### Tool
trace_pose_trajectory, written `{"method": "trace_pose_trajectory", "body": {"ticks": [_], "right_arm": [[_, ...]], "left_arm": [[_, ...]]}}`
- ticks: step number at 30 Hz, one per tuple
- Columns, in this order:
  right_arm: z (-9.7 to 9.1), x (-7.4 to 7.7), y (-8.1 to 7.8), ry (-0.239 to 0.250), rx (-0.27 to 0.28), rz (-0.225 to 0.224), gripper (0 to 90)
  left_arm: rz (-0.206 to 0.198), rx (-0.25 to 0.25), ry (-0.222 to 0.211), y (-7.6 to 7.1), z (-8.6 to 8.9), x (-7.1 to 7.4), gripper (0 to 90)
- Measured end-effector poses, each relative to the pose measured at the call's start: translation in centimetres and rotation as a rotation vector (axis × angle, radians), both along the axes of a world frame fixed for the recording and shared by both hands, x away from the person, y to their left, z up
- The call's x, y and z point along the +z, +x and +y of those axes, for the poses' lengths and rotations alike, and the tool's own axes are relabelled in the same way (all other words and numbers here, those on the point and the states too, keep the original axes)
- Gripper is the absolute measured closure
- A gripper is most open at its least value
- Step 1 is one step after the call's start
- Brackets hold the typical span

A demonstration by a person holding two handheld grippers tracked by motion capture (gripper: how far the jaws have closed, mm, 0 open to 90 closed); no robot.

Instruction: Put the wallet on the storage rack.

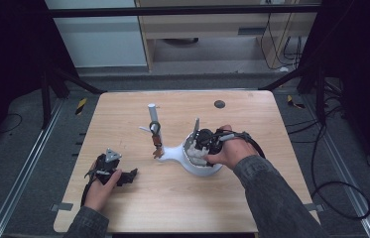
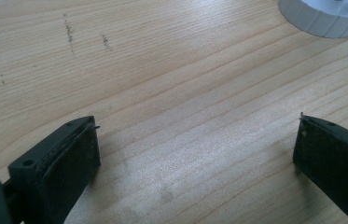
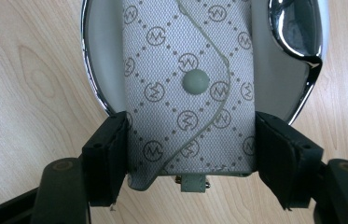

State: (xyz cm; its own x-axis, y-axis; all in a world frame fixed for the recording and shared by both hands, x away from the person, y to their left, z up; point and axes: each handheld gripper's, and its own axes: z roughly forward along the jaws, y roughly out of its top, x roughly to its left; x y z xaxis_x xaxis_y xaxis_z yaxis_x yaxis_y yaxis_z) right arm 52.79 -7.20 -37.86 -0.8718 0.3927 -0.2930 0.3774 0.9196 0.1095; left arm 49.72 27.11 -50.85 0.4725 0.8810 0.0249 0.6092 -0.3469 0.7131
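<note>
Right gripper (image 3: 190,154) clamps the patterned key pouch (image 3: 188,88) by both edges, over the white dish (image 3: 99,56) of the stand, ready for setting down; left gripper (image 2: 195,154) rests on the table (image 2: 162,70), jaws apart, out of the way

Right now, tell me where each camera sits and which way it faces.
High view: above the person's side, facing forward and down on the table; both forearms, left gripper and right gripper show.
Left gripper view: rides the left gripper, looking along its open jaws at bare wood and the bowl edge.
Right gripper view: rides the right gripper, looking down at the pouch it clamps over the bowl.
Shared: all three show the table and the white bowl.
</note>
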Motion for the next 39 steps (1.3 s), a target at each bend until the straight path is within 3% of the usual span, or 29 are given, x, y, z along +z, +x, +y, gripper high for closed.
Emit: {"method": "trace_pose_trajectory", "body": {"ticks": [30,39], "right_arm": [[0.55,-0.69,0.76,0.01,-0.001,0.008,30.7],[0.2,-0.45,0.64,0.069,-0.034,-0.014,19.8]], "left_arm": [[-0.001,-0.002,-0.004,-0.03,-0.07,-0.01,0.0],[0.001,-0.006,-0.001,-0.04,-0.07,0.0,0.0]]}}
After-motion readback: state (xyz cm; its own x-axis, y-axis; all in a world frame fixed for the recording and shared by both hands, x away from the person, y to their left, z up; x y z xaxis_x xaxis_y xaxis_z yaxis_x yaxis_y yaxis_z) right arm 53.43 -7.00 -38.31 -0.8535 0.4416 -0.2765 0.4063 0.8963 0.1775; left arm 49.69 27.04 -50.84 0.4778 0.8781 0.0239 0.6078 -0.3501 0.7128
